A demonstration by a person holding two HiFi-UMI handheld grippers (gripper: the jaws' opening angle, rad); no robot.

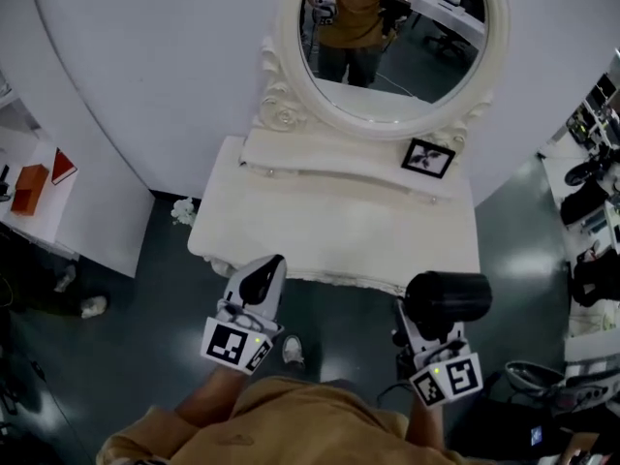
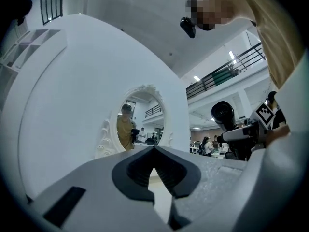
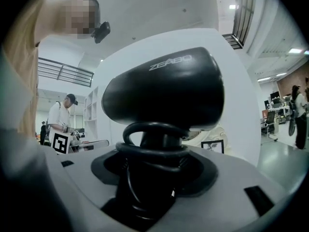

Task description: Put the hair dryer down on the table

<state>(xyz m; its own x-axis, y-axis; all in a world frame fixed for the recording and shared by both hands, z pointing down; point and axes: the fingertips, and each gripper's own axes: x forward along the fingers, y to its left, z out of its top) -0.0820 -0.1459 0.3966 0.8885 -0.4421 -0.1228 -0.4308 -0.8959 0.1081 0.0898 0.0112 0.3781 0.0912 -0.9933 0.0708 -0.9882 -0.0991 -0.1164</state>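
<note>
A black hair dryer [image 1: 449,298] is held by its handle in my right gripper [image 1: 418,329], just off the front right corner of the white dressing table [image 1: 339,231]. In the right gripper view the dryer's body [image 3: 164,93] fills the middle, its cord coiled round the handle [image 3: 154,146] between the jaws. My left gripper [image 1: 262,277] hovers at the table's front left edge, shut with nothing in it; its black pads [image 2: 157,170] meet at the tip. From the left gripper view the hair dryer [image 2: 223,114] shows at the right.
An oval mirror [image 1: 392,37] in a white ornate frame stands at the back of the table. A small black-framed picture [image 1: 428,158] leans at the back right. Dark floor surrounds the table; a white shelf unit with a red box [image 1: 31,190] is at the left.
</note>
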